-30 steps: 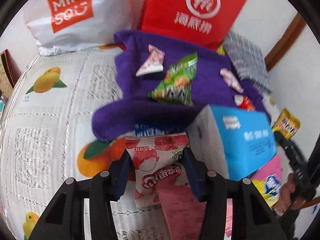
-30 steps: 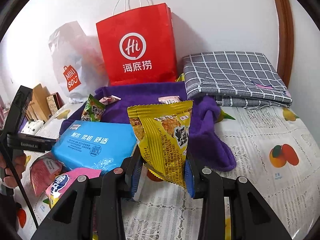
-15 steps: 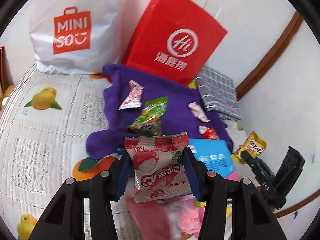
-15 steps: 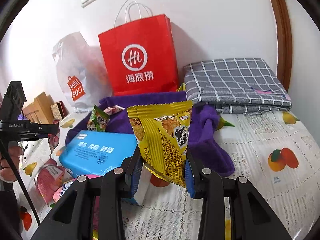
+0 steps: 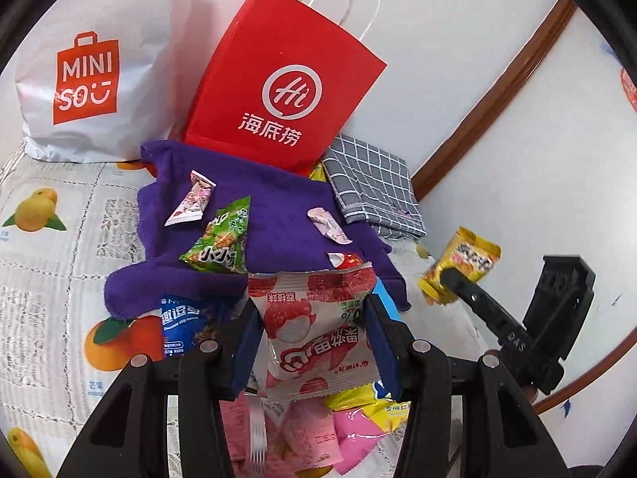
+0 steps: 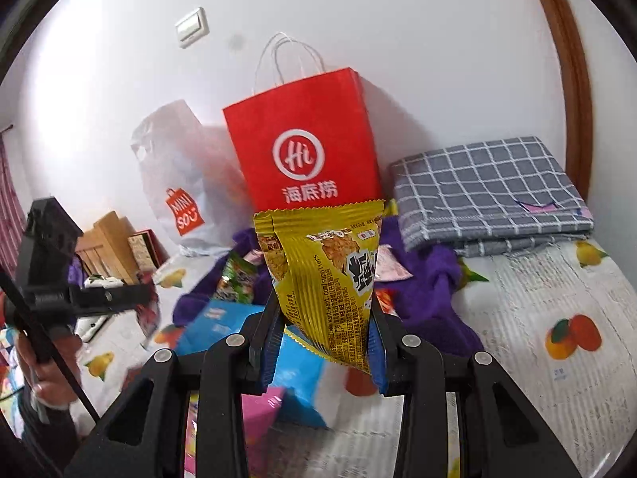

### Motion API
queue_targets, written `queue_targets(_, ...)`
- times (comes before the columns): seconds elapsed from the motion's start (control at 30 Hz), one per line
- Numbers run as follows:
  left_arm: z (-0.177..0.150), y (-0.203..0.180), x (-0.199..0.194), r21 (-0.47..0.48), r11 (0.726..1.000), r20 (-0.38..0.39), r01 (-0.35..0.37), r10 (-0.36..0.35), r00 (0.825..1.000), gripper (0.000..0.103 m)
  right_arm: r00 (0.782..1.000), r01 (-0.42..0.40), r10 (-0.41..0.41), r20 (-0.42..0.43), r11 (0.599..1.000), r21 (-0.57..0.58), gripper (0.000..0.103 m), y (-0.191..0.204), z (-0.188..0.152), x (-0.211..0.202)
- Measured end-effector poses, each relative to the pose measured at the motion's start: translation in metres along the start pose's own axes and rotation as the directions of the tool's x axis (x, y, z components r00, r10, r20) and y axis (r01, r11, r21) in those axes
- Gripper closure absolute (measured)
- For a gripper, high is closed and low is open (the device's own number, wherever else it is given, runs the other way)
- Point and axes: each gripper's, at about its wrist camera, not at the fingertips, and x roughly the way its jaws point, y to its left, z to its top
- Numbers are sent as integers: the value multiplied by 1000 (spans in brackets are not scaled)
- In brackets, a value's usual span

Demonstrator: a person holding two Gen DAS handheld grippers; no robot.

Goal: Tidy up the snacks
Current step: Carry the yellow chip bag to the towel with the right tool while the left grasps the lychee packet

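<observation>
Left wrist view: my left gripper (image 5: pixel 316 332) has its fingers clamped on a red-and-white lychee snack packet (image 5: pixel 316 330), held upright above the fruit-print tablecloth (image 5: pixel 51 263). Beneath the packet lie pink wrappers (image 5: pixel 314 434) and a yellow one. A blue cookie pack (image 5: pixel 181 324) sits just left of my fingers, partly under the purple towel (image 5: pixel 278 215). On the towel: a green snack bag (image 5: pixel 221 241), a pink-white candy (image 5: pixel 193 199), another small pale candy (image 5: pixel 328 227). Behind the towel a red paper bag (image 5: pixel 282 99) stands against the wall, a white Miniso bag (image 5: pixel 95 67) to its left, a folded grey checked cloth (image 5: pixel 374 187) to its right. At far right my right gripper (image 5: pixel 454 279) carries a yellow snack packet (image 5: pixel 462 265).

Right wrist view: my right gripper (image 6: pixel 324 338) is pinched tight on the yellow snack packet (image 6: pixel 330 275), top edge up, in front of the red paper bag (image 6: pixel 306 147). A blue tissue pack (image 6: pixel 294 378) lies below. My left gripper's body shows at the left edge.
</observation>
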Motion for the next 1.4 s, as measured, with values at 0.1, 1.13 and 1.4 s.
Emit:
queue_targets(0.1, 0, 4, -1, -18, 1000, 3, 16, -16, 1000, 55, 1000, 19, -19, -8, 1000, -17, 66, 11, 14, 9)
queue_targets(1.13, 3, 29, 6, -94, 991, -1, -99, 99, 995, 55, 948, 48, -34, -315, 998, 37, 66, -10, 34, 136)
queue_targets(1.4, 4, 28, 5, -90, 992, 4, -88, 89, 996, 55, 934, 35, -3, -356, 996, 84, 64, -22, 24, 149)
